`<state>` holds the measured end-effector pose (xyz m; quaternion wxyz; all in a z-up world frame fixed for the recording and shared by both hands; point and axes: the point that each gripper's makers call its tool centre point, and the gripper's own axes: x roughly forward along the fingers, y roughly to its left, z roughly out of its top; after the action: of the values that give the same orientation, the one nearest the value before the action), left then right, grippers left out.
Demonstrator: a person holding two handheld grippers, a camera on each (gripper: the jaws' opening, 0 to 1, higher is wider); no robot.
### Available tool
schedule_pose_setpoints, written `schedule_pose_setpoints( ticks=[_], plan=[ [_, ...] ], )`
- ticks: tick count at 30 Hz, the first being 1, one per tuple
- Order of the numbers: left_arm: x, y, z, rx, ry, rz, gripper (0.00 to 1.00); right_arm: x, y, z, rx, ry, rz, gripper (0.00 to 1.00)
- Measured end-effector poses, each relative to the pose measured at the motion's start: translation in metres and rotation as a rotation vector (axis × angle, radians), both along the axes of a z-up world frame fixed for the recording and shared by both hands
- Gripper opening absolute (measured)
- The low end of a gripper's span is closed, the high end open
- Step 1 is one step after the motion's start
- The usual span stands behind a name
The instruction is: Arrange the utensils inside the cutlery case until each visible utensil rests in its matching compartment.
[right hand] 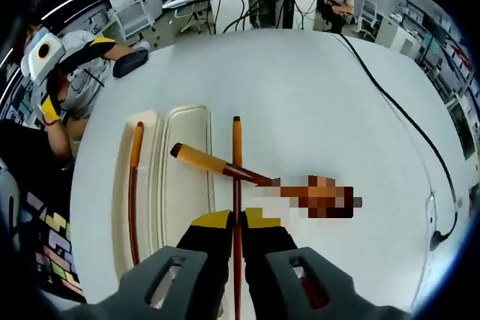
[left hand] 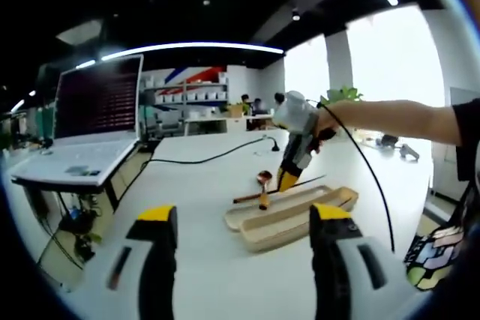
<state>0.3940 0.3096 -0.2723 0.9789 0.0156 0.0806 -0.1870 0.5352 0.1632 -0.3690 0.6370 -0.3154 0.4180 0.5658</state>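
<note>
Now right hand-held gripper (right hand: 236, 224) clamped on chopstick (right hand: 237, 177) beside case (right hand: 180, 177) edge; left (left hand: 244, 222) apart.

Spoon (right hand: 225, 168) lies across chopstick (right hand: 237, 185), blocking case (right hand: 184, 185).

Bright windows (left hand: 394, 65), shelving (left hand: 184, 103), white table (left hand: 217, 260).

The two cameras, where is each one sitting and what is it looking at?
Left gripper view: rides the open left gripper, looking across the table at the case, a laptop and the person's arm holding the right gripper.
Right gripper view: rides the right gripper, looking down on a chopstick between its jaws, a spoon and the case.
Both share the case, table and right gripper.
</note>
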Motion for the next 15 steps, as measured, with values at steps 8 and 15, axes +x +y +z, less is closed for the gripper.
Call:
schedule_pose_setpoints(
  ticks=[8, 15],
  plan=[
    [-0.002, 0.001, 0.004, -0.003, -0.011, 0.001, 0.76, -0.003, -0.013, 0.009, -0.050, -0.038, 0.071, 0.02],
    [-0.001, -0.002, 0.002, -0.004, -0.001, -0.002, 0.76, -0.015, -0.027, 0.015, -0.082, -0.060, 0.109, 0.02]
  ],
)
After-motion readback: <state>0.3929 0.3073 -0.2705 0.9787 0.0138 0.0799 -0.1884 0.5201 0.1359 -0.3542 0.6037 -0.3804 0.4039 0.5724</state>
